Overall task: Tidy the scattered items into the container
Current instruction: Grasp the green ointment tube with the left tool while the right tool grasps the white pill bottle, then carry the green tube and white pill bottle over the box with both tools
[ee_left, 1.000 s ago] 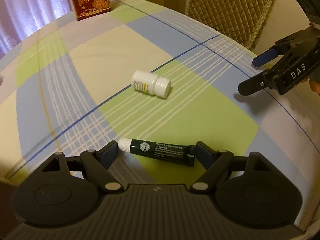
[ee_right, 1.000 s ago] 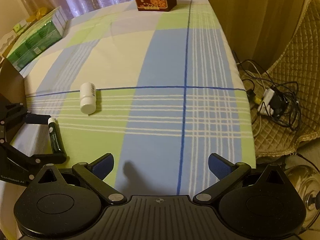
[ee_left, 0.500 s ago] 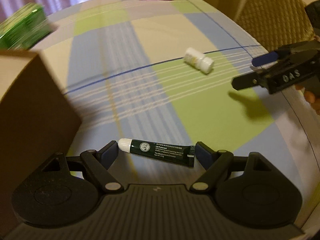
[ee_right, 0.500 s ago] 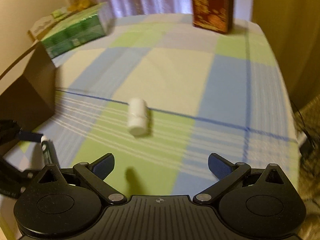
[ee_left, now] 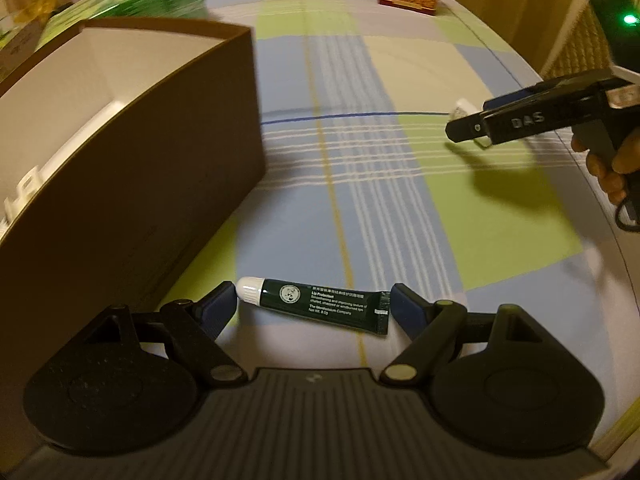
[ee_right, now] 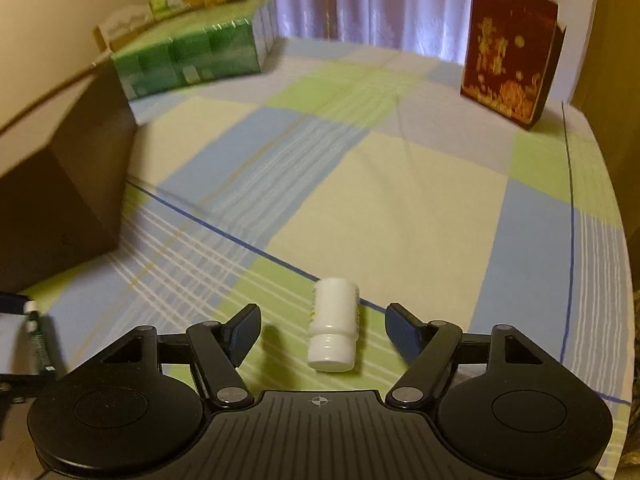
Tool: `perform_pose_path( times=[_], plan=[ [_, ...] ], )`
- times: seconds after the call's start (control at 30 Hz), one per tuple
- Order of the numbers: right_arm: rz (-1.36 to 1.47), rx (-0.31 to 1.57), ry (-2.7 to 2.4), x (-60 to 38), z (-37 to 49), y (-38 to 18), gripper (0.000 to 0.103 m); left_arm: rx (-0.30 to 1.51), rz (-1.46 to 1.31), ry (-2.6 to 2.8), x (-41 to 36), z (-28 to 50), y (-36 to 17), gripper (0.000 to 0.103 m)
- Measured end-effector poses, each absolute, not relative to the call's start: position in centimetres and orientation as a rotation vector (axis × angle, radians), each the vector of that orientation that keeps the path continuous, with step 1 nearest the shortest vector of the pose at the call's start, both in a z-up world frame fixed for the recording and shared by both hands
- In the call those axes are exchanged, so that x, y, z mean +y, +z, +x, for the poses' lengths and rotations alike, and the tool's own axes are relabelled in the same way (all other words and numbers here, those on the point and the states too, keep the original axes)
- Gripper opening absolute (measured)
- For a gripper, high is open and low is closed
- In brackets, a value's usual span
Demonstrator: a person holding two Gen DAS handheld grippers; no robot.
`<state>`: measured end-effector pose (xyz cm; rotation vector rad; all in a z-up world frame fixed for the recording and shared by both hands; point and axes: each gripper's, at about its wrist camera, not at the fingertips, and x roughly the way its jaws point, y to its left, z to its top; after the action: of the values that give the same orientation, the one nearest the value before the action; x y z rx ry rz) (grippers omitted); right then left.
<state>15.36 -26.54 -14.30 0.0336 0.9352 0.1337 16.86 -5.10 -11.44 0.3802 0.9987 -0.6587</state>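
A checked cloth (ee_right: 400, 208) in green, blue and cream covers the counter. At its left side stands the brown box (ee_left: 132, 184), open at the top, with pale walls inside. Behind the box lies a green wrapped pack (ee_right: 192, 56), and at the far right corner a red and gold bag (ee_right: 508, 52) stands upright.

The left hand-held gripper (ee_left: 312, 306) is just beside the box's near corner. Its fingers pinch a dark green tube (ee_left: 320, 305) endwise, the white cap against the left blue pad and the crimped end against the right one, so the tube lies crosswise between them.

The right hand-held gripper (ee_right: 322, 326) is spread wide, low over the cloth. A white pill bottle (ee_right: 333, 330) lies on its side on a green square between the two fingers, touching neither, cap end toward the camera. A hand (ee_left: 612, 160) holds that gripper's grip.
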Motion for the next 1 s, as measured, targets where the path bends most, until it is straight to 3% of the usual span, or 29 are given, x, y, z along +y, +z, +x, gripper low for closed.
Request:
perform_pose_path(
  times=[0.03,0.07,0.1,1.0],
  plan=[
    [0.031,0.943,0.130,-26.6,15.5,-14.7,0.065,1.000,0.373,-0.648,-4.8,16.7,-11.4,0.081],
    [0.008,0.932,0.118,-26.5,15.5,-14.8,0.037,1.001,0.369,-0.640,-4.5,16.6,-11.3,0.081],
    [-0.015,0.927,0.115,-26.4,15.3,-14.7,0.030,1.000,0.365,-0.632,-4.2,16.4,-11.2,0.081],
    [0.168,0.977,0.277,-22.3,4.9,-11.5,0.030,0.958,0.302,-0.560,-0.1,11.9,-8.7,0.081]
  ],
)
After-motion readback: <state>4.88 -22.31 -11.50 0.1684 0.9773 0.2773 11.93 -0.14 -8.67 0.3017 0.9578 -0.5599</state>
